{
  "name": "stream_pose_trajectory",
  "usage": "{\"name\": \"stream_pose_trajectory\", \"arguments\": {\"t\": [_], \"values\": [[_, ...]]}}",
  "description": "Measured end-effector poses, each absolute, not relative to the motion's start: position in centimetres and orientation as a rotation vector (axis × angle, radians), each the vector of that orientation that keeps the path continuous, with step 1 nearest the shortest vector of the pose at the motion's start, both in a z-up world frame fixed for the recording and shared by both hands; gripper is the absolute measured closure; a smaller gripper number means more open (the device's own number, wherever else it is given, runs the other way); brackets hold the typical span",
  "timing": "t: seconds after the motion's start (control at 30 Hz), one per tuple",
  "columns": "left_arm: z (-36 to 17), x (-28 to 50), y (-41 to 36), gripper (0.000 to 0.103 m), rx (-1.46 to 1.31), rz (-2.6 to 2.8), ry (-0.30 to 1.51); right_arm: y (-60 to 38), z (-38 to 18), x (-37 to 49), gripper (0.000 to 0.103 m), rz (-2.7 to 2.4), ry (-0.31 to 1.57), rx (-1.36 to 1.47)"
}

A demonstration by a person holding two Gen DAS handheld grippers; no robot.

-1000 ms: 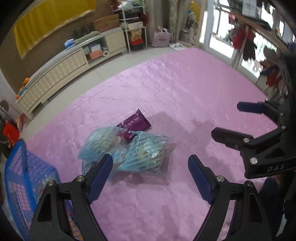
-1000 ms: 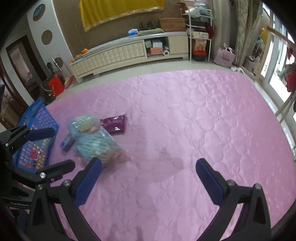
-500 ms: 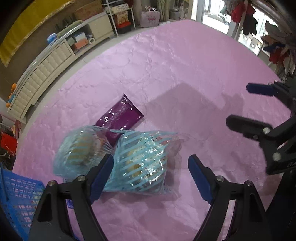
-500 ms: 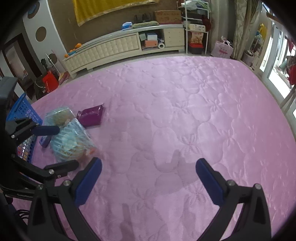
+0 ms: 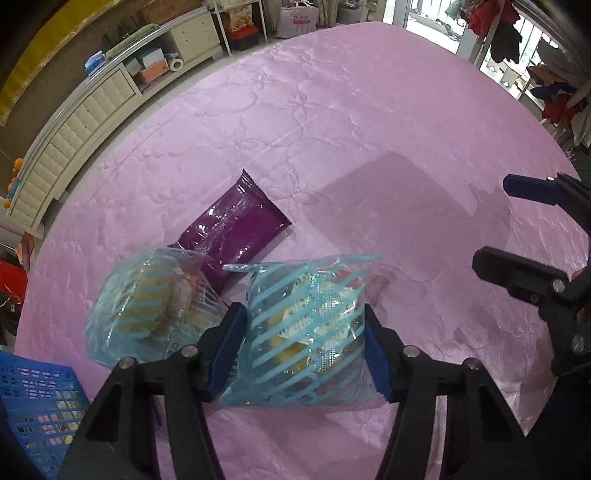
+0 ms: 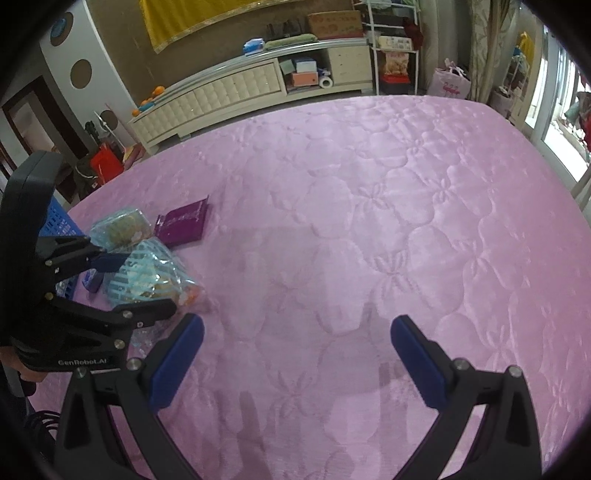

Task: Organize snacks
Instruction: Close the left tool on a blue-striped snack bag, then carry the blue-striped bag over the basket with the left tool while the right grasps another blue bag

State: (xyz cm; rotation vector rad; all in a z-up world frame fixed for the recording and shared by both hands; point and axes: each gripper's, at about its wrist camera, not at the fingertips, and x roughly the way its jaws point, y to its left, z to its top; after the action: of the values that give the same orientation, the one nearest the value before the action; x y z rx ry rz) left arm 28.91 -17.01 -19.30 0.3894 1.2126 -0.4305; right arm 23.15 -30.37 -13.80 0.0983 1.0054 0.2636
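A clear snack bag with light-blue stripes (image 5: 306, 295) lies on the pink quilted cover (image 5: 332, 129). My left gripper (image 5: 301, 350) points steeply down over it, and its jaws are closing: both blue pads press on the bag's sides. To the left of that bag lies a second clear blue snack bag (image 5: 147, 306), with a purple packet (image 5: 232, 225) behind the two. My right gripper (image 6: 295, 350) hangs open over bare cover, with nothing between its fingers. In the right wrist view the striped bag (image 6: 147, 273) sits between the left gripper's fingers (image 6: 110, 260).
A blue plastic basket (image 5: 37, 402) with several small packets stands at the left edge of the cover. Beyond the cover are a long cream cabinet (image 6: 221, 96), a shelf rack (image 6: 395, 40) and hanging clothes (image 5: 509, 33).
My left gripper came down over the striped bag, and its jaws narrowed from wide apart until the pads touch the bag's sides. The right gripper sank a little and stays open.
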Motion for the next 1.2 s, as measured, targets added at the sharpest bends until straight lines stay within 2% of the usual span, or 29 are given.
{"name": "stream_pose_trajectory", "arguments": {"t": [0.17, 0.33, 0.47, 0.77, 1.0, 1.2], "values": [[-18.3, 28.1, -16.1, 0.051, 0.35, -0.403, 1.179, -29.7, -13.5, 23.2, 0.0, 0.307, 1.006, 0.089], [-14.5, 26.1, -14.6, 0.051, 0.316, -0.352, 1.073, -28.6, -11.8, 23.7, 0.001, 0.341, 0.974, 0.058], [-10.8, 24.3, -12.2, 0.051, 0.305, -0.244, 0.92, -26.6, -10.0, 24.1, 0.001, 0.412, 0.929, 0.007], [-6.8, 23.0, -6.6, 0.051, 0.237, -0.104, 0.803, -19.6, -6.7, 24.9, 0.001, 0.612, 0.867, -0.122], [-2.2, 20.0, 1.2, 0.05, 0.035, 0.05, 0.709, -14.4, -8.0, 26.6, 0.001, 0.649, 0.912, -0.205], [-0.7, 19.3, 7.1, 0.05, -0.094, 0.232, 0.678, -11.2, -10.5, 28.0, 0.001, 0.67, 0.965, -0.263]]}}
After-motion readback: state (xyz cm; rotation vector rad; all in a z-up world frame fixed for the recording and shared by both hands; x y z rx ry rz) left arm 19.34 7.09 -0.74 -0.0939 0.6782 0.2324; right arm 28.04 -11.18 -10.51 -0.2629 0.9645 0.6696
